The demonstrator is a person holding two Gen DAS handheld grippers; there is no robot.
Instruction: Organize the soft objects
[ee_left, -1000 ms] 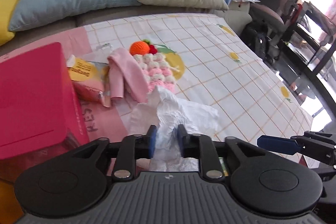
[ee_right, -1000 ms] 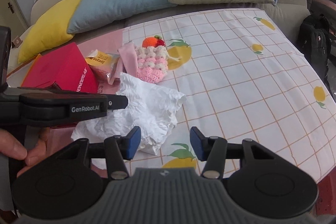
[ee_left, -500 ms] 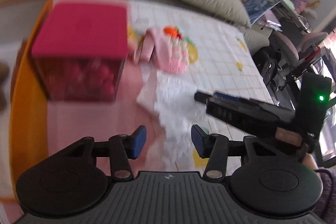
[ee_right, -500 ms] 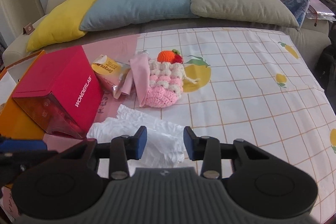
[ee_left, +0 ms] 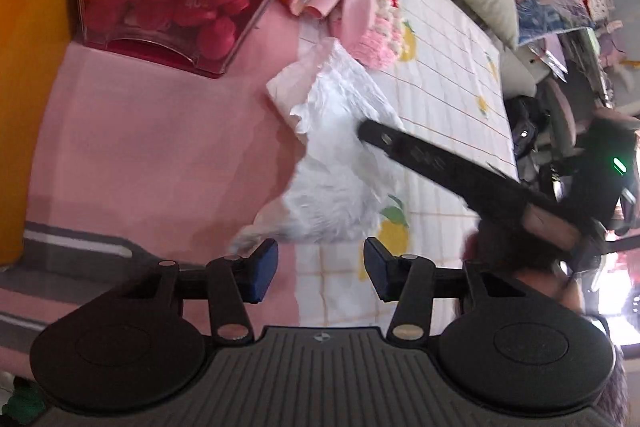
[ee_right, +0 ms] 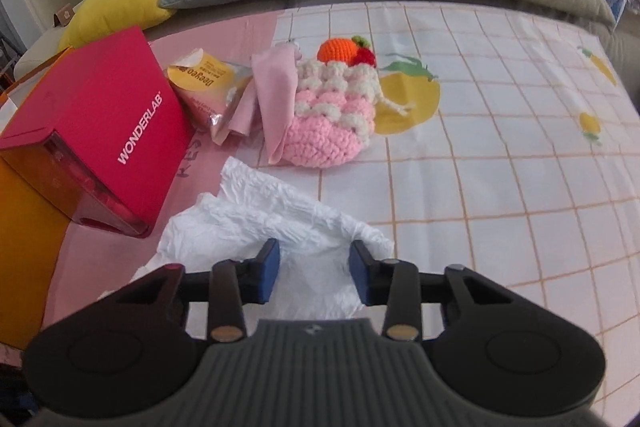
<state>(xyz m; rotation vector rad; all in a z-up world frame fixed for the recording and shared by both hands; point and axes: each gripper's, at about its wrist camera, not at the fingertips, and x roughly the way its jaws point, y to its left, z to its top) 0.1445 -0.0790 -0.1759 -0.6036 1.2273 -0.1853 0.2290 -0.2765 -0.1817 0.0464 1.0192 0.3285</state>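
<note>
The white crumpled cloth [ee_right: 276, 227] lies flat on the bed cover [ee_right: 500, 131], straddling the seam between the pink section and the checked, fruit-printed section. Its far edge reaches toward the crochet pouch [ee_right: 332, 115], without clear contact.

Right gripper [ee_right: 314, 273]: the jaws have just been closing. In the right wrist view, the blue pads [ee_right: 269, 269] stand a moderate gap apart, with the near edge of the white crumpled cloth between them. The pads do not visibly press on the fabric; the jaws remain parted around it. In the left wrist view, the right gripper [ee_left: 370, 131] reaches over the middle of the white crumpled cloth [ee_left: 332, 155] from the right side.

Left gripper [ee_left: 318, 271]: the jaws stand spread, with nothing between them. The near corner of the cloth lies just ahead of the left pad [ee_left: 262, 269]; contact cannot be determined.

A red box [ee_right: 100, 123] stands to the left of the cloth, near but apart. A folded pink cloth [ee_right: 276, 95] leans against the crochet pouch. A snack packet [ee_right: 208, 83] lies between the pink cloth and the red box
</note>
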